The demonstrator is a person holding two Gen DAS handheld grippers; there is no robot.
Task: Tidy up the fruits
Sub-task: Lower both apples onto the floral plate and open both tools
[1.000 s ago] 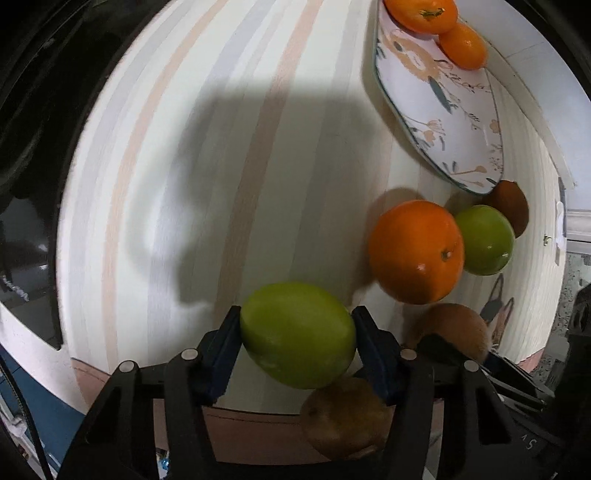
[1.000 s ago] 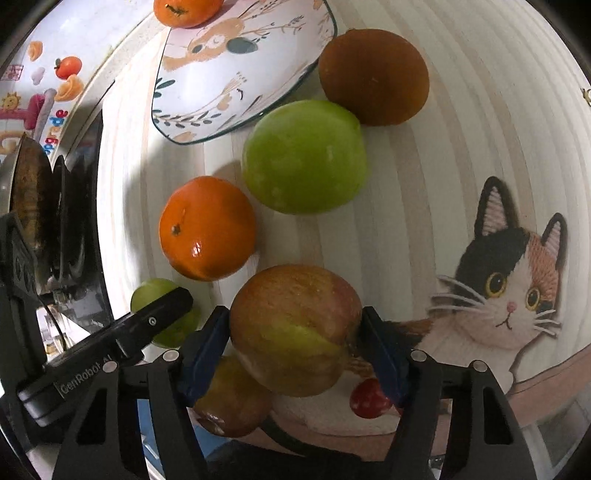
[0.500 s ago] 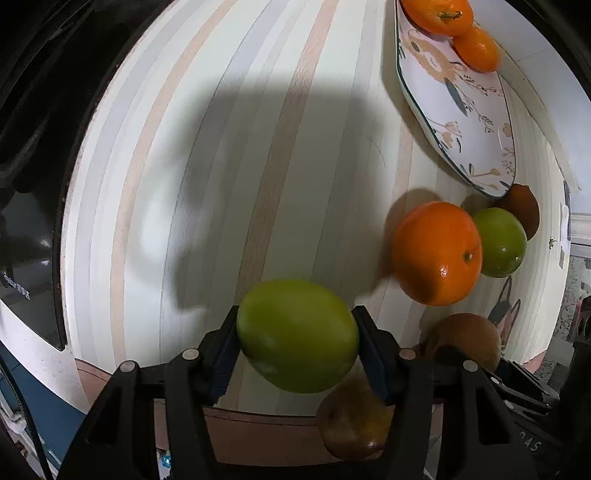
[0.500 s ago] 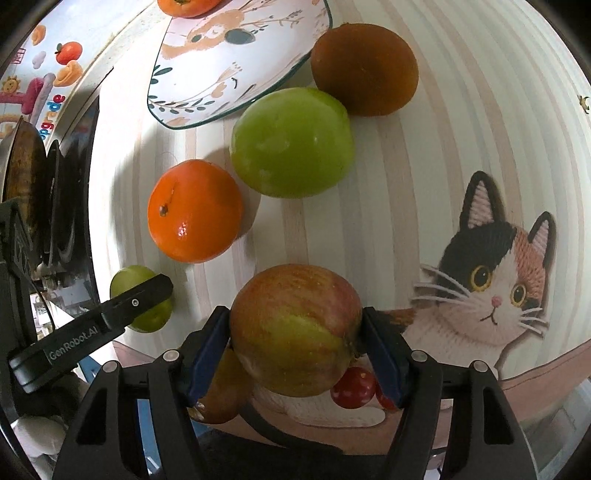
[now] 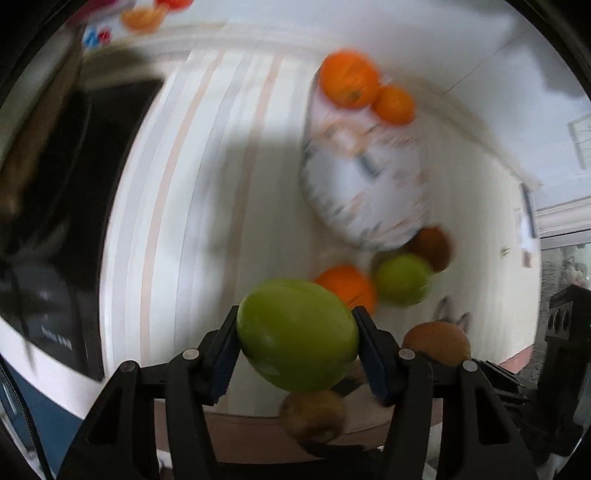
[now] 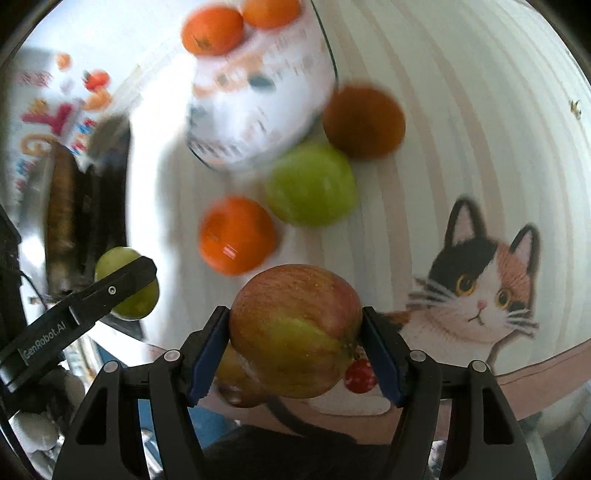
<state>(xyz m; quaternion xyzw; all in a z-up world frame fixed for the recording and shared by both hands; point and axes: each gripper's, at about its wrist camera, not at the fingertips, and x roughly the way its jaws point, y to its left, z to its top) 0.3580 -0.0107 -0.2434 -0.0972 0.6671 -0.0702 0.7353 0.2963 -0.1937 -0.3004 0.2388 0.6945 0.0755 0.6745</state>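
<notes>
My left gripper is shut on a green apple and holds it above the striped tablecloth. My right gripper is shut on a red-green apple, also held off the table. Beyond them stands a flowered plate with two oranges at its far rim. Between the grippers and the plate lie an orange, a second green apple and a brown fruit. In the right wrist view a finger of the left gripper crosses its green apple.
A dark stove top borders the cloth on the left. A cat picture is printed on the cloth at the right. Another brownish fruit lies near the table's front edge. A white wall runs behind the plate.
Both grippers have risen with their apples still held. The table fruits and plate now look smaller and farther off, and the whole plate has come into view, blurred.
</notes>
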